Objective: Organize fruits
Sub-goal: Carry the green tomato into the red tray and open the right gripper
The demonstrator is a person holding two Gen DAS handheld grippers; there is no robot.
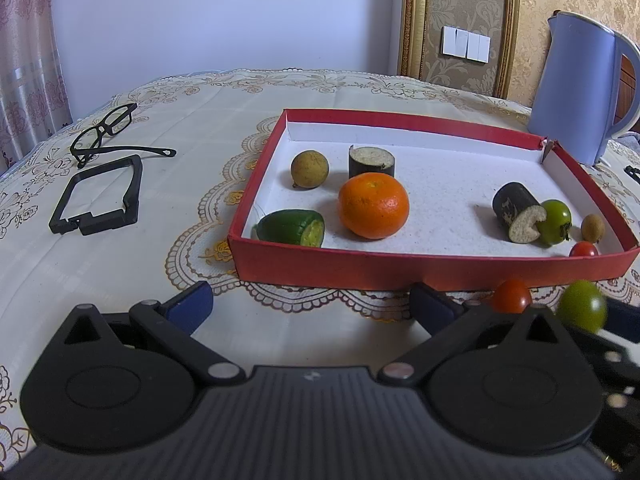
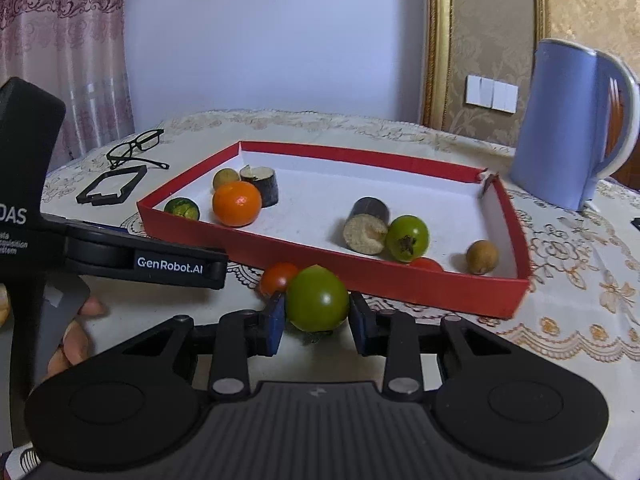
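A red box (image 1: 432, 270) (image 2: 360, 276) with a white floor holds an orange (image 1: 374, 205) (image 2: 237, 203), a cucumber piece (image 1: 291, 227), two dark eggplant pieces (image 1: 372, 161) (image 1: 516, 212), a green tomato (image 1: 556, 216) (image 2: 408, 238), two brown longans (image 1: 309, 169) (image 2: 482, 257) and a red tomato (image 1: 583, 249). My right gripper (image 2: 318, 314) is shut on a green tomato (image 2: 318, 298) (image 1: 582, 310), held just before the box's front wall. A red tomato (image 2: 278, 278) (image 1: 511, 296) lies on the cloth beside it. My left gripper (image 1: 312, 306) is open and empty in front of the box.
A blue kettle (image 1: 580, 88) (image 2: 572, 124) stands right of the box. Black glasses (image 1: 108, 132) (image 2: 136, 148) and a black frame (image 1: 98, 196) (image 2: 112, 188) lie at the left on the lace tablecloth (image 1: 180, 128).
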